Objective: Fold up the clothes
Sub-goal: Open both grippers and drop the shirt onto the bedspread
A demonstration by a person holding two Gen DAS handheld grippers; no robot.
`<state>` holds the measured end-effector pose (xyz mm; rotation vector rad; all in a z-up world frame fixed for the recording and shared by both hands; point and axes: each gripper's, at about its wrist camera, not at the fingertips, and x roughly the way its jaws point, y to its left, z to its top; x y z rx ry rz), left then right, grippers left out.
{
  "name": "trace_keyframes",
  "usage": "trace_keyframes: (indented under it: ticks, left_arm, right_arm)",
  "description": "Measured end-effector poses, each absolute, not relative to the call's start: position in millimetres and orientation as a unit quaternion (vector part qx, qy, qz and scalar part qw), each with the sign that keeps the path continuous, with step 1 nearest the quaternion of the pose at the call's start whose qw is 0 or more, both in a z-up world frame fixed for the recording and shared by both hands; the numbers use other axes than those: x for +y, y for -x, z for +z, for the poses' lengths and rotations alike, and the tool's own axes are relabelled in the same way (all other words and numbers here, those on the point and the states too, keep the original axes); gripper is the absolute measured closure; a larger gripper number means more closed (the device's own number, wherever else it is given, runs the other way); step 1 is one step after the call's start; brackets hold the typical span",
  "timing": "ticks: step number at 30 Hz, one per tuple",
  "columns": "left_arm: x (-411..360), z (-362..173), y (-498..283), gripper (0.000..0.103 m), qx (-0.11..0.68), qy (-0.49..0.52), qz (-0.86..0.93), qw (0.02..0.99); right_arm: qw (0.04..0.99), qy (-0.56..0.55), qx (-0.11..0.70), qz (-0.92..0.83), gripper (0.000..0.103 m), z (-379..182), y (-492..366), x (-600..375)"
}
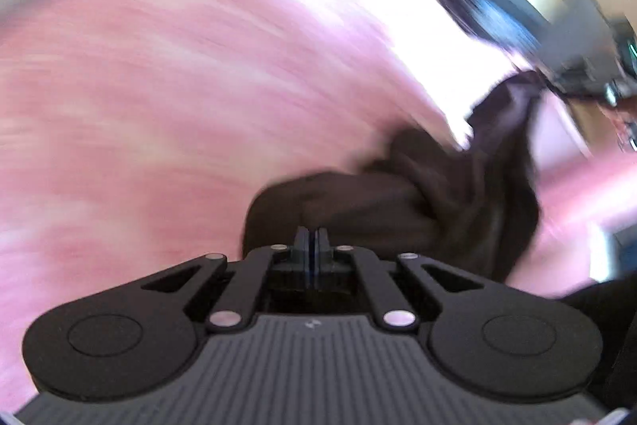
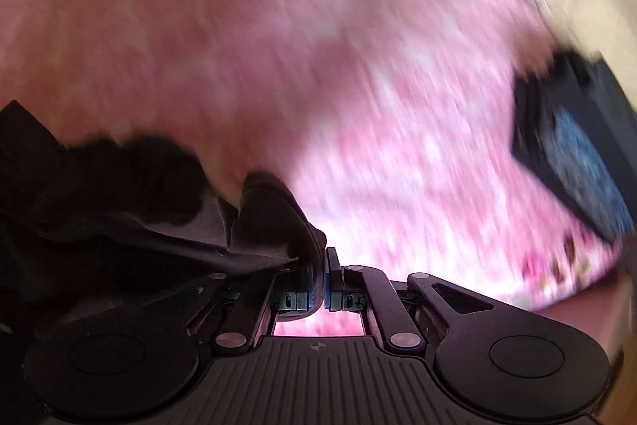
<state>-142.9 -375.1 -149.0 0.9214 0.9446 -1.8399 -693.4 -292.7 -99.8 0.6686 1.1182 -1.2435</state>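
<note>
Hanging limp between both tools, the dark garment (image 1: 398, 202) sags over the pink bed (image 1: 139, 106). Right hand-held gripper (image 2: 318, 277) pinches its edge; left hand-held gripper (image 1: 311, 237) is together, seemingly empty. Soft, light cloth: best taken at corners or hems.

Ahead and to your left the pink patterned bedspread (image 1: 139, 114) lies open and flat. The dark garment (image 1: 438, 194) bunches just ahead of your left hand-held gripper (image 1: 311, 237), and a dark blue-faced object (image 2: 577, 150) blocks the right edge
</note>
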Motion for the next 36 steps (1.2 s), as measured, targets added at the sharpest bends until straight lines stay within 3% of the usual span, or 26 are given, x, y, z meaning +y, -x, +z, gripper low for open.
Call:
trace_keyframes:
  ticks: [7, 12, 15, 16, 17, 18, 19, 25, 32, 36]
  left_arm:
    - [-330.7, 9.6, -2.5, 0.103, 0.263, -0.31, -0.634, 0.658]
    - [-322.2, 42.1, -53.5, 0.102, 0.214, -0.286, -0.563, 0.745]
    - [-338.7, 11.1, -90.1, 0.094, 0.262, -0.284, -0.483, 0.786]
    - [-343.9, -2.5, -101.2, 0.082, 0.28, -0.286, -0.457, 0.794]
    - [-347.7, -19.9, -108.6, 0.079, 0.298, -0.293, -0.438, 0.796]
    - [-350.4, -37.9, -111.6, 0.078, 0.314, -0.303, -0.428, 0.792]
    - [-351.1, -53.0, -108.4, 0.077, 0.326, -0.308, -0.43, 0.784]
    - [-357.5, -143.8, -22.4, 0.067, 0.416, -0.298, -0.52, 0.684]
    - [-351.4, -233.3, 136.2, 0.061, 0.502, -0.325, -0.651, 0.467]
    - [-337.0, -242.5, 188.4, 0.061, 0.497, -0.343, -0.695, 0.389]
  right_arm:
    - [0.754, -0.149, 0.403, -0.497, 0.1, -18.7, 600.4, -392.1]
    - [0.784, -0.093, 0.36, -0.497, 0.1, 7.2, 548.2, -470.3]
    - [0.774, -0.095, 0.363, -0.509, 0.099, -10.5, 520.1, -528.2]
    - [0.767, -0.102, 0.372, -0.513, 0.089, -20.5, 510.2, -547.9]
    - [0.757, -0.114, 0.379, -0.52, 0.075, -30.7, 502.4, -561.1]
    - [0.746, -0.129, 0.386, -0.527, 0.053, -40.9, 495.8, -570.6]
    - [0.742, -0.143, 0.386, -0.529, 0.043, -48.2, 489.1, -574.1]
    - [0.734, -0.238, 0.405, -0.49, 0.039, -96.8, 469.1, -531.1]
    - [0.683, -0.449, 0.381, -0.433, 0.038, -168.0, 474.1, -453.5]
    - [0.662, -0.544, 0.34, -0.386, 0.023, -198.3, 448.0, -434.8]
